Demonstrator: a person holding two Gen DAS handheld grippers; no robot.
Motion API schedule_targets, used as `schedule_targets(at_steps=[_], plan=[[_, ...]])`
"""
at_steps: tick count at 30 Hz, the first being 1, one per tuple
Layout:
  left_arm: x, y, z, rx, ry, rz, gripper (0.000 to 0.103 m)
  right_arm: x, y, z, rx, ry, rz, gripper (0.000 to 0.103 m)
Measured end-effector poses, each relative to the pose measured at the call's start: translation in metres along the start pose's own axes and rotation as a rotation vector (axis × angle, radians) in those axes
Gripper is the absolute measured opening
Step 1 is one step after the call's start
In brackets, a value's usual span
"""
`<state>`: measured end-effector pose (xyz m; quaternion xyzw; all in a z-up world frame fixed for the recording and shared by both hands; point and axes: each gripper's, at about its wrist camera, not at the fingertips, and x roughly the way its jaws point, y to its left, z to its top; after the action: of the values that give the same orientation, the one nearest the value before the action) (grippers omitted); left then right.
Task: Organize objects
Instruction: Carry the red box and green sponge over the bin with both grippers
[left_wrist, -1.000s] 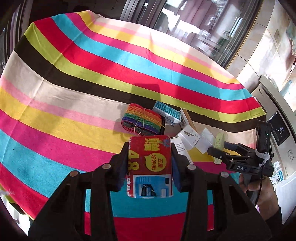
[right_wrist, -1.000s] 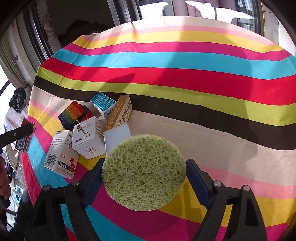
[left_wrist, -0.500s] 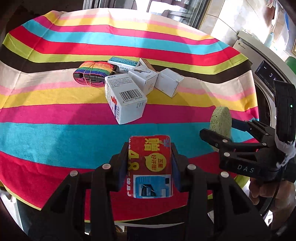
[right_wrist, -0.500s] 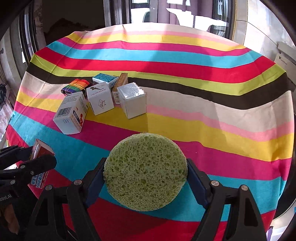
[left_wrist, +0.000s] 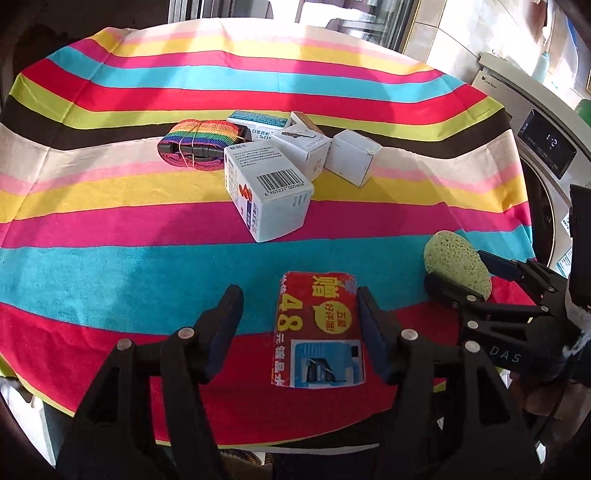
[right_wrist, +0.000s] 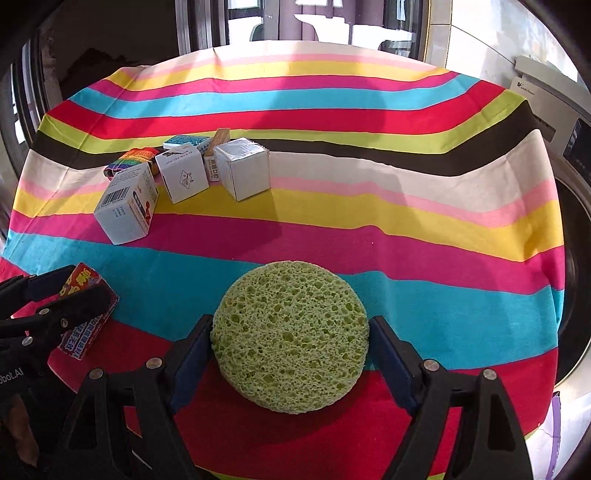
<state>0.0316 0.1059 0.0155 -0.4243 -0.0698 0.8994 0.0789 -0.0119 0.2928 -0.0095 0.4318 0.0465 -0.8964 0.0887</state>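
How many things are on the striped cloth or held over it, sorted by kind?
Cartons: 5
Rainbow strap roll: 1
Red packet: 1
Green sponge: 1
Total: 8

A big striped cloth is lying over the table, with bands of pink, yellow, blue, red, green, brown and cream. It is hanging a little over the near edge. A white washing machine is standing just beside the table on the right. Its small dark screen is glowing with pale numbers. Behind the table, tall glass doors are letting in bright daylight. A tiled wall is showing past the machine, in the sun.
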Motion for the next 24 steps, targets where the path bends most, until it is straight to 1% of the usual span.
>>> schedule_targets(at_steps=[1,2,6,9,12,15,24], plan=[[0.001,-0.001,-0.001,0.009,0.005,0.004,0.051,0.001,-0.001,0.000,0.004,0.002,0.005,0.083],[0.002,-0.003,-0.002,0.022,0.016,0.011,0.047,0.001,-0.002,0.000,0.008,0.002,0.009,0.084],[-0.002,-0.008,-0.002,0.029,0.006,-0.004,0.047,-0.008,-0.002,-0.003,0.003,-0.018,0.001,0.082],[-0.007,-0.013,-0.001,0.037,-0.002,-0.032,0.047,-0.020,-0.005,-0.006,0.027,-0.034,-0.004,0.082],[-0.010,-0.022,-0.002,0.050,0.006,-0.066,0.047,-0.035,-0.012,-0.013,0.058,-0.047,-0.015,0.082],[-0.011,-0.037,-0.005,0.079,0.022,-0.103,0.047,-0.050,-0.019,-0.020,0.084,-0.048,-0.024,0.082],[-0.016,-0.083,-0.017,0.193,0.070,-0.219,0.047,-0.080,-0.039,-0.043,0.168,-0.034,-0.089,0.082]])
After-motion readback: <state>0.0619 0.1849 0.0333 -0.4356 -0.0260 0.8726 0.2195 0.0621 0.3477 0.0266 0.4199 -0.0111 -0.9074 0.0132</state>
